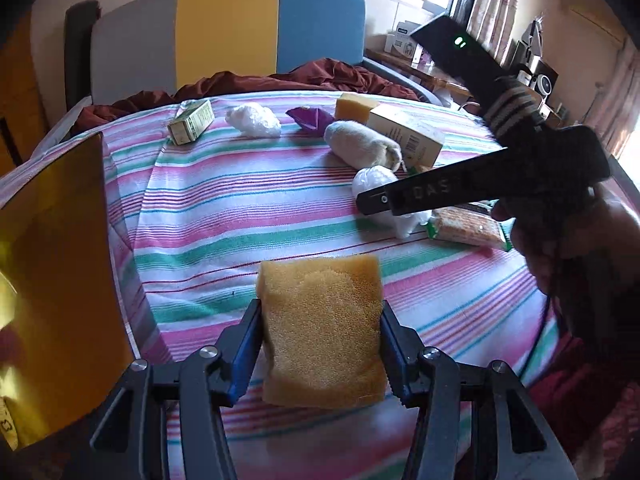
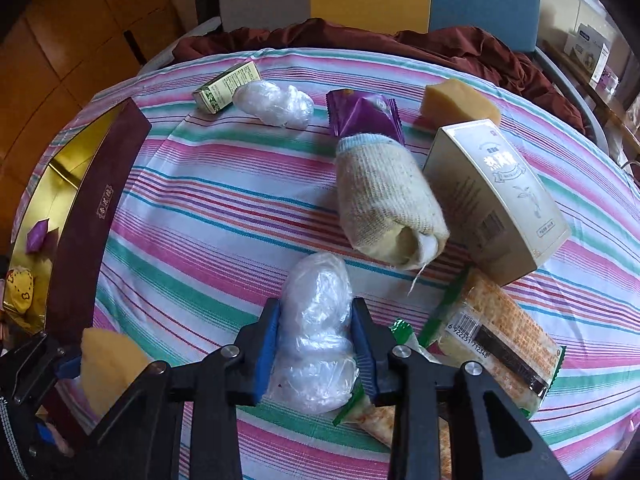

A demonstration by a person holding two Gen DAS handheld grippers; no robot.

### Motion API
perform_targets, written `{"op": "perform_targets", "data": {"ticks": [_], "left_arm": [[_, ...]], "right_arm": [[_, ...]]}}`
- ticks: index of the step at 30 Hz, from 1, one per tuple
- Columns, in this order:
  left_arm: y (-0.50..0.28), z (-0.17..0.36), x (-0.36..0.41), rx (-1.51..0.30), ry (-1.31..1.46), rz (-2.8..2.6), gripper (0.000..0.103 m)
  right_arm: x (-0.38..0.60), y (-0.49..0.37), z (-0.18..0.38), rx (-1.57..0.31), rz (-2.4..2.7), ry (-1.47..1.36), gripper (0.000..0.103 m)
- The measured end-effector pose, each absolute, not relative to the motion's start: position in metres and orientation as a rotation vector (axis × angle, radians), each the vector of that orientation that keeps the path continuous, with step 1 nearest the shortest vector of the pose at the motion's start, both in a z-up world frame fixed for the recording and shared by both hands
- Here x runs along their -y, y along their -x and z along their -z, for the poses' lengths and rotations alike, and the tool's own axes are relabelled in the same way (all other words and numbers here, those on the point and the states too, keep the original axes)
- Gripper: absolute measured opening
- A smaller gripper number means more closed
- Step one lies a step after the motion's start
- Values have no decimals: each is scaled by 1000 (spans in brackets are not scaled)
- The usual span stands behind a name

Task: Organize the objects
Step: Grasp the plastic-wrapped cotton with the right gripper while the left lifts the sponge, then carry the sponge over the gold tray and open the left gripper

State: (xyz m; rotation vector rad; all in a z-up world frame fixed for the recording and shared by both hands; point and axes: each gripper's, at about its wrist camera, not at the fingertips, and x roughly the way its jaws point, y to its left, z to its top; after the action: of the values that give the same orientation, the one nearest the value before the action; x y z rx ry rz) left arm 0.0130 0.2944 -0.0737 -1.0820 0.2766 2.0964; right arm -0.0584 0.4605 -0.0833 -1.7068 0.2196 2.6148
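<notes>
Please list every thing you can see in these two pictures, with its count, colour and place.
sponge: two, yellow; one held in left gripper, one at far edge
plastic bundle: two, clear white; one in right gripper, one far
small box: one, green, far left
wrapper: one, purple, far middle
rolled cloth: one, beige, centre
tall box: one, cream, right
cracker packs: two, green-edged, near right
gift box: one, maroon and gold, left
striped cloth: one, under everything
left gripper: jaws shut on sponge
right gripper: jaws shut on plastic bundle
</notes>
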Motion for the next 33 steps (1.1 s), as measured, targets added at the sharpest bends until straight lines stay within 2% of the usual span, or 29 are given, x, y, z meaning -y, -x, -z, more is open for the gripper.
{"op": "perform_targets", "data": {"ticks": [10,17,24,33], "left_arm": [[-15,14,-243,-179,977,-2163,55],[32,-6,-173,-90,1030,-2298,55],[107,-6,-97,-82,1169,-2451,56],[188,33,-49,-56,1358,-2532,57]], "right_arm": [[-456,58,83,-164,-2606,1698,35],[-454,57,84,-131,-2599,1695,35],[-451,56,84,-96,-2595,1691,35],[-449,57,85,-85,-2594,1690,35]]}}
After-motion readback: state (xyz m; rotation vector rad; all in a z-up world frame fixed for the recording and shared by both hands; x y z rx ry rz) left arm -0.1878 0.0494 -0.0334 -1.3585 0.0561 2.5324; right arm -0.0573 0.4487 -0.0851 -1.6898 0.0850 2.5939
